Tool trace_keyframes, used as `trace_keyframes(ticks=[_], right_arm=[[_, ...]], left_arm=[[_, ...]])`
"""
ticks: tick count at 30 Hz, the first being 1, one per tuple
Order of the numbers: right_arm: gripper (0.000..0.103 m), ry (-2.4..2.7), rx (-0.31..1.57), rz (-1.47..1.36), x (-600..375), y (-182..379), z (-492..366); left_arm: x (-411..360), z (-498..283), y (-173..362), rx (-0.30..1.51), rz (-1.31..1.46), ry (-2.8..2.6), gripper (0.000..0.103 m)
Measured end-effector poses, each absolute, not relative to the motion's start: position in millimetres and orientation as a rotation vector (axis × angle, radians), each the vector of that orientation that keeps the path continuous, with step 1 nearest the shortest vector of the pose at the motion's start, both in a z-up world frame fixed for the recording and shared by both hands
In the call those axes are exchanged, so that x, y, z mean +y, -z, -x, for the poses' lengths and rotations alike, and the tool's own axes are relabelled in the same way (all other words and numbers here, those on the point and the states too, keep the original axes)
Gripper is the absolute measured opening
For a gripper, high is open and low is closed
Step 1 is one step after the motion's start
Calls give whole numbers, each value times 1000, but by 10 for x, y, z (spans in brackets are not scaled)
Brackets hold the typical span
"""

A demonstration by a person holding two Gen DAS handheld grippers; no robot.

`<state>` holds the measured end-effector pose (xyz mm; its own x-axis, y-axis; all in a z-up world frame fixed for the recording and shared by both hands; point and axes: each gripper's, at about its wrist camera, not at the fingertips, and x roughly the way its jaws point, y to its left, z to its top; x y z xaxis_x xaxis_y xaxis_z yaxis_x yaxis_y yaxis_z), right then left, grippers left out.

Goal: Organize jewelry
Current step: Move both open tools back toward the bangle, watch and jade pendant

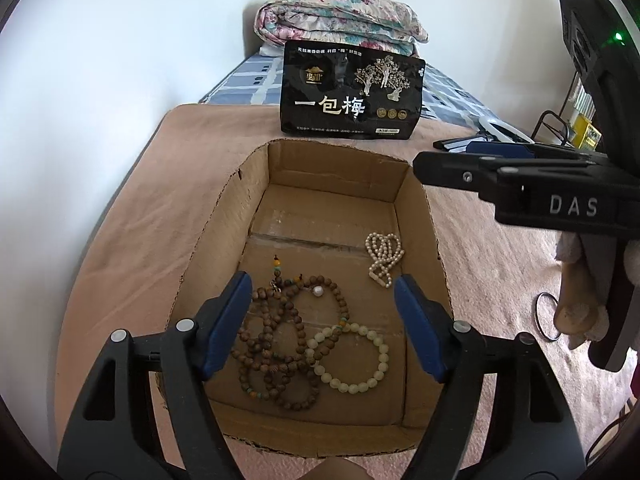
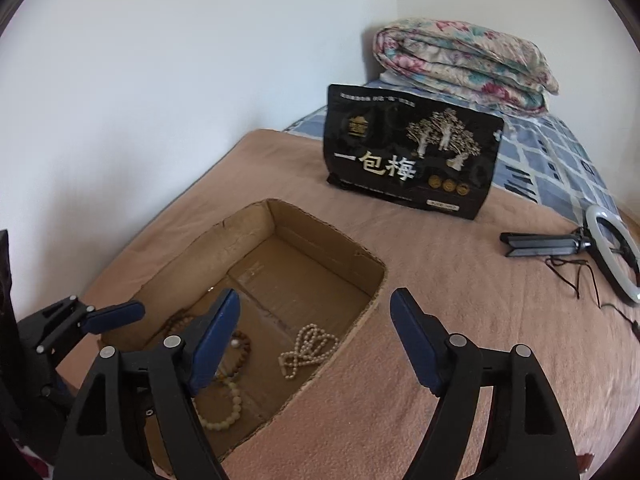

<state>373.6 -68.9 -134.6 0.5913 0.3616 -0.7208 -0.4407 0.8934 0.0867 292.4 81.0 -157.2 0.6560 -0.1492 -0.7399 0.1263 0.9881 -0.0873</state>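
Wooden beads, jade bracelet and pearls already lie in the box on the bed; both grippers, left and right, hover with jaws wide, empty; seemingly nearly done

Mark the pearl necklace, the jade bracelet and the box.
pearl necklace (image 1: 384, 258), left wrist view, on its looped strands
jade bracelet (image 1: 352, 354), left wrist view, on its bead ring
box (image 2: 256, 220), right wrist view, on its far wall

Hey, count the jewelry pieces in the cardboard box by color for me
Brown wooden bead strands: cannot separate, tangled into 1 pile
Pale green bead bracelet: 1
White pearl strand: 1
Total: 3 groups in the cardboard box
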Motion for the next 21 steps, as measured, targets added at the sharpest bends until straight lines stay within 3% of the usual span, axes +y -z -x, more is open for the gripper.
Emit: trace_keyframes(ticks=[21], right_arm=[[79, -362, 780, 113, -1196, 1020, -3401]], left_arm=[[596, -2569, 1281, 785, 23, 188, 76]])
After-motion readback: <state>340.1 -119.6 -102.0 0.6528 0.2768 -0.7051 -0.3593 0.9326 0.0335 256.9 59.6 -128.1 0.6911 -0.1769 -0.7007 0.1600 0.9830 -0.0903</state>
